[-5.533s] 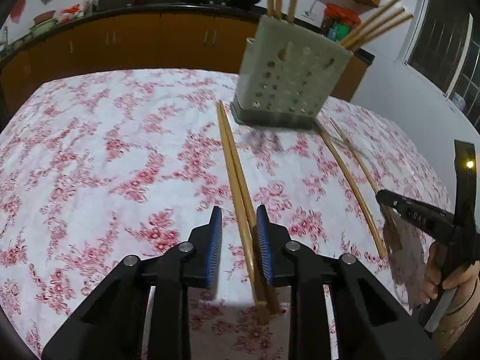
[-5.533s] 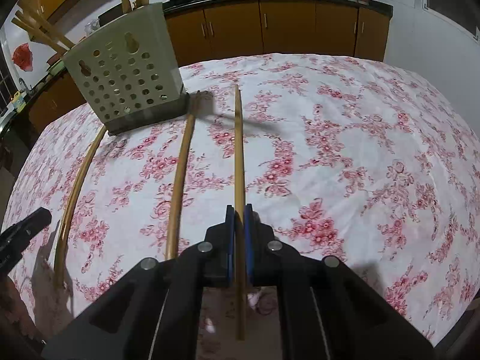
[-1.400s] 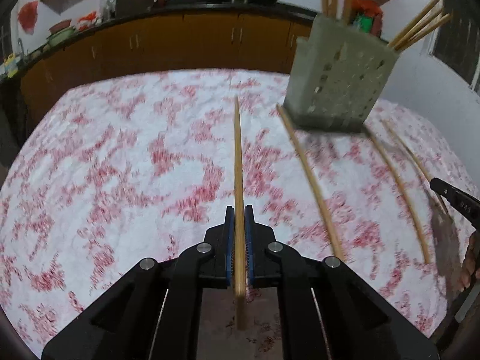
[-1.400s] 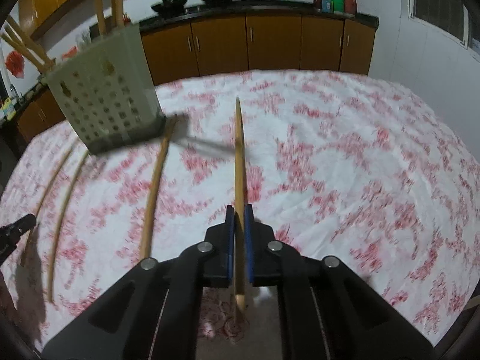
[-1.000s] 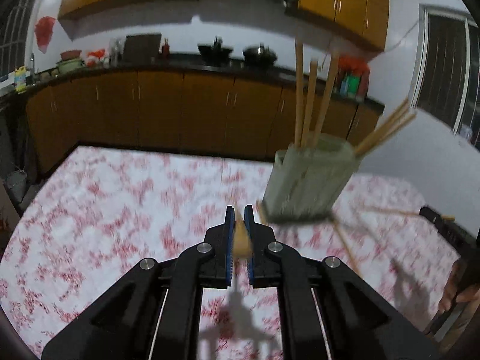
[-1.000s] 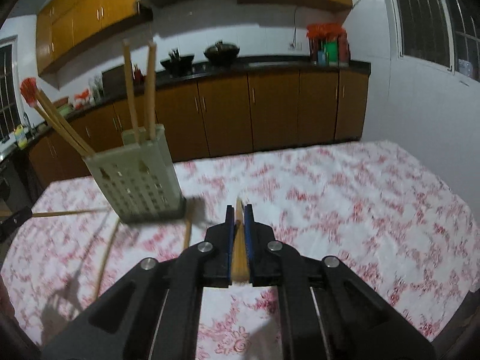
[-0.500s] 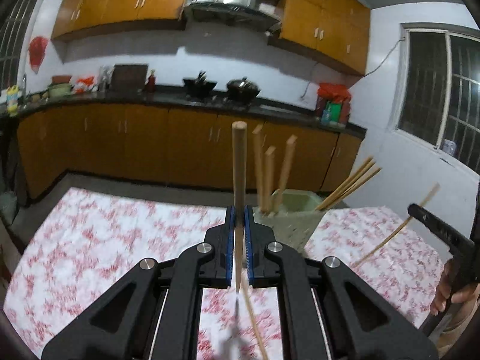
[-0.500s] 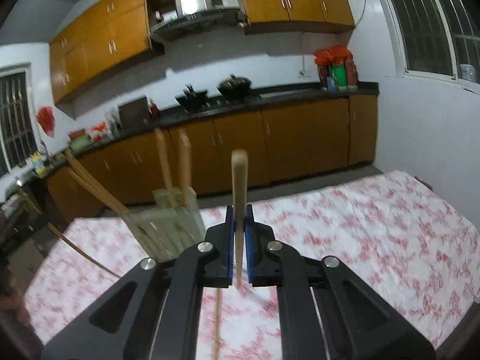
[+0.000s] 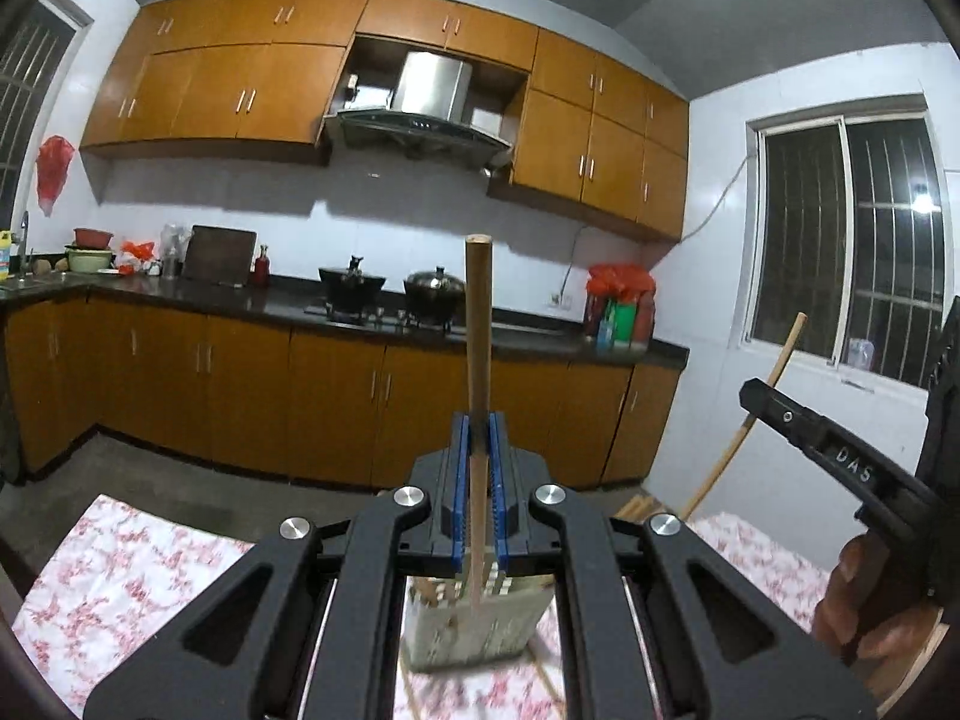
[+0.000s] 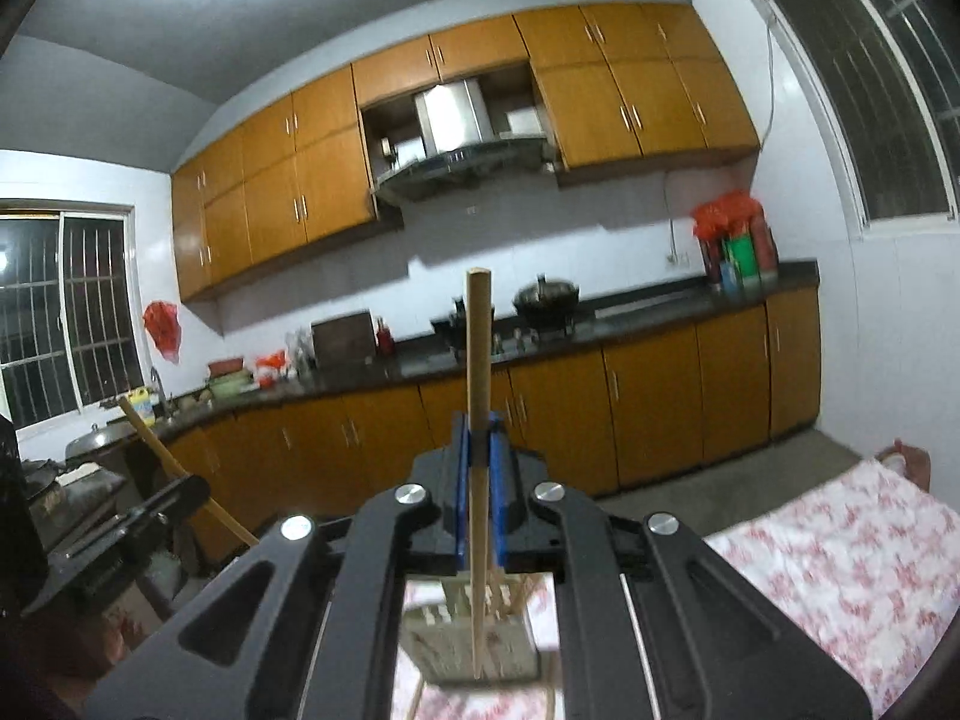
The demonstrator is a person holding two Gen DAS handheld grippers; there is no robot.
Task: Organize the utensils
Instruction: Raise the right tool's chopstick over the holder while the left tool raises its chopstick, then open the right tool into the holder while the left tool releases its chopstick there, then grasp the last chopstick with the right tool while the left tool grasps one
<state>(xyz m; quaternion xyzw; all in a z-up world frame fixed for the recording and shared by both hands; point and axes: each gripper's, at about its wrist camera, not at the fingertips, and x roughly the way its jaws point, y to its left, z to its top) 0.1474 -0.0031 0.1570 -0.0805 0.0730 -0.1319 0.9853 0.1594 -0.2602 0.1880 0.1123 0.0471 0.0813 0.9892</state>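
Both grippers risen off floral tablecloth since earlier frames, each carrying one chopstick; deposit into holder judged next.

Left wrist: left gripper point(image 9: 478, 492) clamped on thin wooden chopstick point(image 9: 478, 324), long axis vertical, butt up, tip over pale green perforated plastic holder point(image 9: 480, 624).

Right wrist: right gripper point(image 10: 478, 498) clamped on second wooden chopstick point(image 10: 478, 360), upright, tip over holder point(image 10: 456, 642).

Both chopsticks point(image 9: 478, 324) point(image 10: 478, 354) (each pinched upright) have risen off the tablecloth point(image 9: 120, 576), above the holder point(image 9: 474, 624)
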